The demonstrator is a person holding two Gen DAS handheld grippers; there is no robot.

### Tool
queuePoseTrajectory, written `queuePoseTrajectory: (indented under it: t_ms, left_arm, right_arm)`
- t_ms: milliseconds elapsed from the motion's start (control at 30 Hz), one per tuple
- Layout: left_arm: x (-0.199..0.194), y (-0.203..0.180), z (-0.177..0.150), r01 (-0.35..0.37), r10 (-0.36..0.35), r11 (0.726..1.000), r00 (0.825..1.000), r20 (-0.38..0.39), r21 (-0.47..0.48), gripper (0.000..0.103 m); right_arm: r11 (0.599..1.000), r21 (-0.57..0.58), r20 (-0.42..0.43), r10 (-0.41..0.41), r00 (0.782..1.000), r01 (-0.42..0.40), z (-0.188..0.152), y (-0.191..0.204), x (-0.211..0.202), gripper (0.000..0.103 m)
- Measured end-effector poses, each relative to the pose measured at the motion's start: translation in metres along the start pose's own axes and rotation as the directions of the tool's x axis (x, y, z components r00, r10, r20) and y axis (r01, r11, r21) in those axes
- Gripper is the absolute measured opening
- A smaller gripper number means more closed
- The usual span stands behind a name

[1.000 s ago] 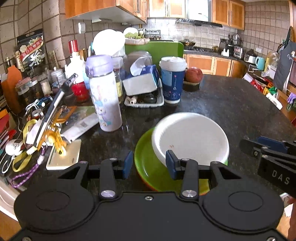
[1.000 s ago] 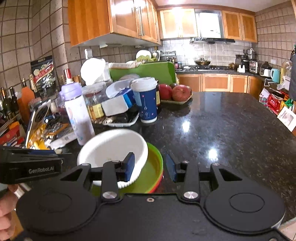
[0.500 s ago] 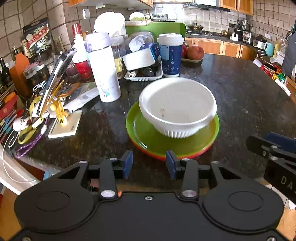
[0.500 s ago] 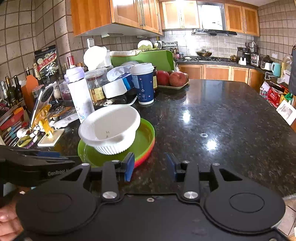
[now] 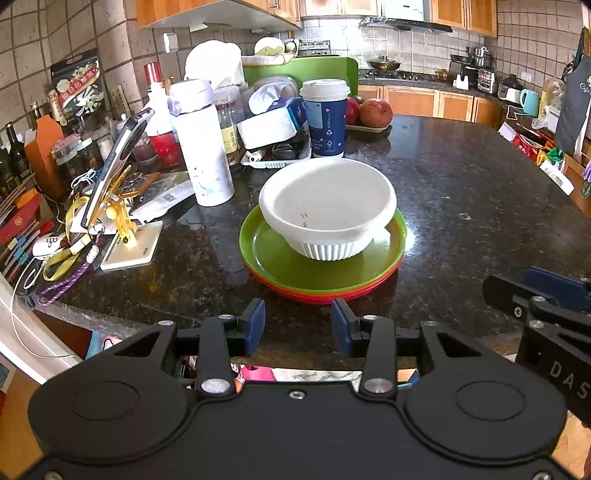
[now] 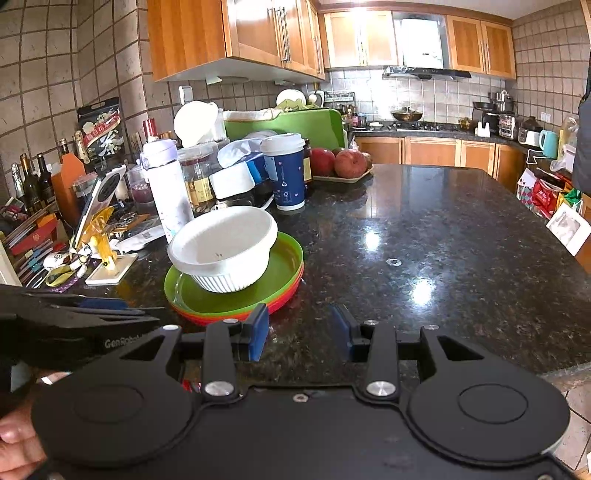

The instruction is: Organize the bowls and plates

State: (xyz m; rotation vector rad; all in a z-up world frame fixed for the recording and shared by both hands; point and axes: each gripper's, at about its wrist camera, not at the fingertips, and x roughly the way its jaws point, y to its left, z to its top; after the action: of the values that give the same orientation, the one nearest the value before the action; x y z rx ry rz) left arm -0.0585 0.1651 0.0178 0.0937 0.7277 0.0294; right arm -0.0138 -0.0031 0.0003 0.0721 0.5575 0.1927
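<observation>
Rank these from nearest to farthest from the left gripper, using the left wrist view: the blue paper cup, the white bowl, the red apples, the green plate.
1. green plate, directly ahead of the left gripper
2. white bowl, sitting on that plate
3. blue paper cup, behind the bowl
4. red apples, farther back, right of the cup

Countertop (image 6: 424, 236): polished dark speckled granite, glossy, window glare on it. White bowl (image 5: 327, 210): matt, foam- or plastic-looking, ribbed base. Green plate (image 5: 280, 266): smooth shiny plastic, on an orange-red plate (image 5: 317, 296) of the same look. Blue coffee cup (image 5: 327, 122): paper, white plastic lid. Water bottle (image 5: 203, 147): smooth white plastic. Cabinets (image 6: 236, 33): varnished wood. Wall (image 6: 44, 70): rough matt tiles. Left gripper (image 5: 297, 325) and right gripper (image 6: 299, 334): matt black plastic, blue pads, metal screws.
</observation>
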Motion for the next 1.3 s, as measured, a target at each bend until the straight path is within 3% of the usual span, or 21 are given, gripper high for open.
queuePoseTrajectory:
  t_ms: [1300]
  left_arm:
    - [-0.0034,-0.0076,0.0003,0.006,-0.007,1.000,1.000,0.001,0.006,0.050]
  right_arm:
    - [1.000,0.002,0.017,0.014,1.000,-0.014,-0.0018,-0.0022,-0.0067,0.041]
